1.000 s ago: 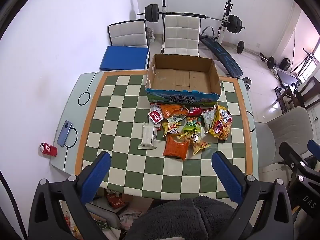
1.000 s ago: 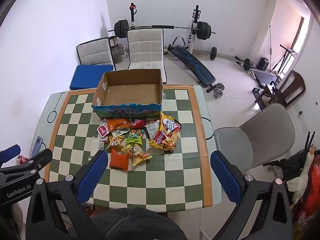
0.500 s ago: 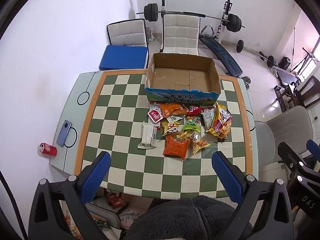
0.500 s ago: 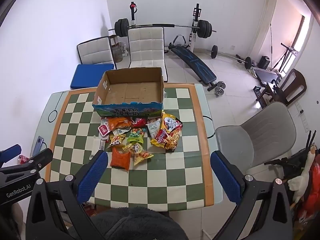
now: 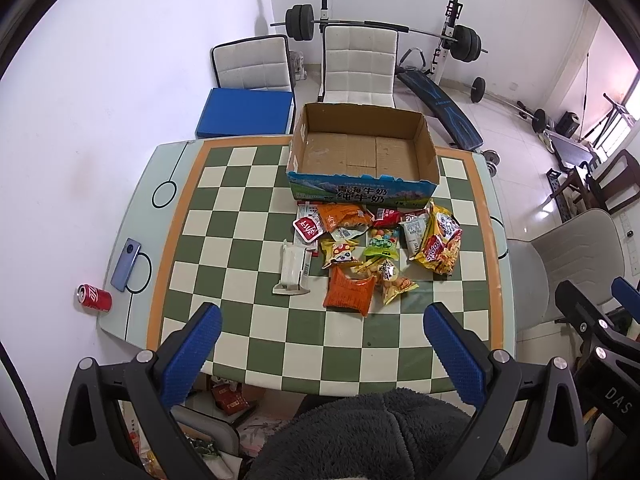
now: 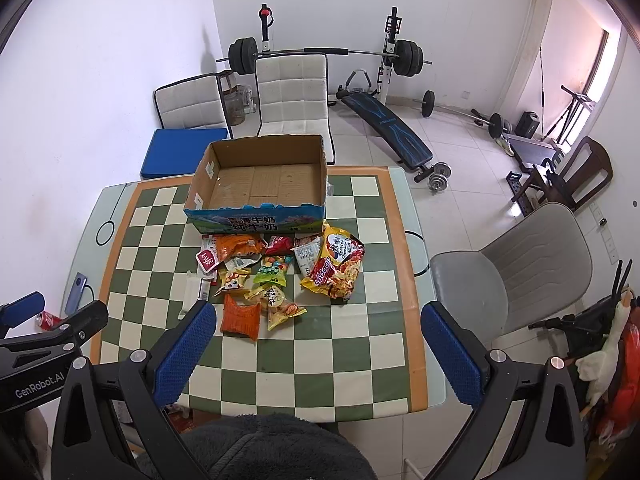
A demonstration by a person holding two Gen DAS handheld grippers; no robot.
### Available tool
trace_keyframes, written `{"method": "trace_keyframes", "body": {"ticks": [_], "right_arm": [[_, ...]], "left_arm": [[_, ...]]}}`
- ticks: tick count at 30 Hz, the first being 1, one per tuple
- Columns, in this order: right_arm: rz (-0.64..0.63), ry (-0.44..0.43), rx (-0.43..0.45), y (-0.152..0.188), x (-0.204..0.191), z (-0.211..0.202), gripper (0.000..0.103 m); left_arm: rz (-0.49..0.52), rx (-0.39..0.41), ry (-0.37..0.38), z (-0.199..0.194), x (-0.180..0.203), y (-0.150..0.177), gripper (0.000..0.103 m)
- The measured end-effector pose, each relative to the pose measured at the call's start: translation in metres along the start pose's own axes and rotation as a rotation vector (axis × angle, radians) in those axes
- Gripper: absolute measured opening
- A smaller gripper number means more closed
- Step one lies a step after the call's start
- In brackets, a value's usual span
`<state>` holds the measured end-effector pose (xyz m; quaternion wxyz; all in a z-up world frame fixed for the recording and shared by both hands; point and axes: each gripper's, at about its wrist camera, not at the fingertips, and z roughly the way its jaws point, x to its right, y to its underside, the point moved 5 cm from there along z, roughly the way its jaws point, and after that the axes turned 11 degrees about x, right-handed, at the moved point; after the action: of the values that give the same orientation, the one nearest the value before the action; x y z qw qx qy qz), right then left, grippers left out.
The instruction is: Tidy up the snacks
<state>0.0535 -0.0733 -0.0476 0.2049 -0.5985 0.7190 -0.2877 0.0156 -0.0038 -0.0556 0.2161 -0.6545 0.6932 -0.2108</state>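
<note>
Snacks (image 5: 372, 252) lie in a loose heap mid-bench, touching the front wall of the cardboard box (image 5: 362, 148), which is open and has nothing in it.

Left wrist view: left gripper (image 5: 322, 338) hangs high above the near edge of the bench (image 5: 240, 208), fingers wide apart, nothing betw. them. Heap is ahead of and well below it, slightly to the right of centre. Nearest pieces are the orange bag (image 5: 350, 292) and a white packet (image 5: 294, 268) lying a bit apart on the left. Yellow noodle pack (image 5: 438, 242) sits at the heap's right end. Phone (image 5: 126, 264) is on the bench's left edge; a red can (image 5: 94, 298) seems to be on the floor past it. Right gripper's body shows at the frame's right edge.

Right wrist view: right gripper (image 6: 318, 340) is also high over the near edge, fingers spread, holding nothing. Heap is ahead, left of centre; orange bag (image 6: 240, 318) is closest, noodle pack (image 6: 336, 264) more central.

Risks, as I judge: packs overlap, so a pinch may catch 2 at once or drag a neighbour off. Puffed bags are slippery and may squirt out or get crushed. Both grippers going for the heap together could clash. Box is light and could get shoved back when dropping stuff in.
</note>
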Motion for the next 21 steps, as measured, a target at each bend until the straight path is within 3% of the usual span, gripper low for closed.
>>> {"method": "trace_keyframes", "body": {"ticks": [21], "right_arm": [[-0.003, -0.008, -0.013, 0.0031, -0.0025, 0.0025, 0.103]], "left_arm": [[0.004, -0.013, 0.010, -0.0039, 0.0050, -0.0001, 0.103]]}}
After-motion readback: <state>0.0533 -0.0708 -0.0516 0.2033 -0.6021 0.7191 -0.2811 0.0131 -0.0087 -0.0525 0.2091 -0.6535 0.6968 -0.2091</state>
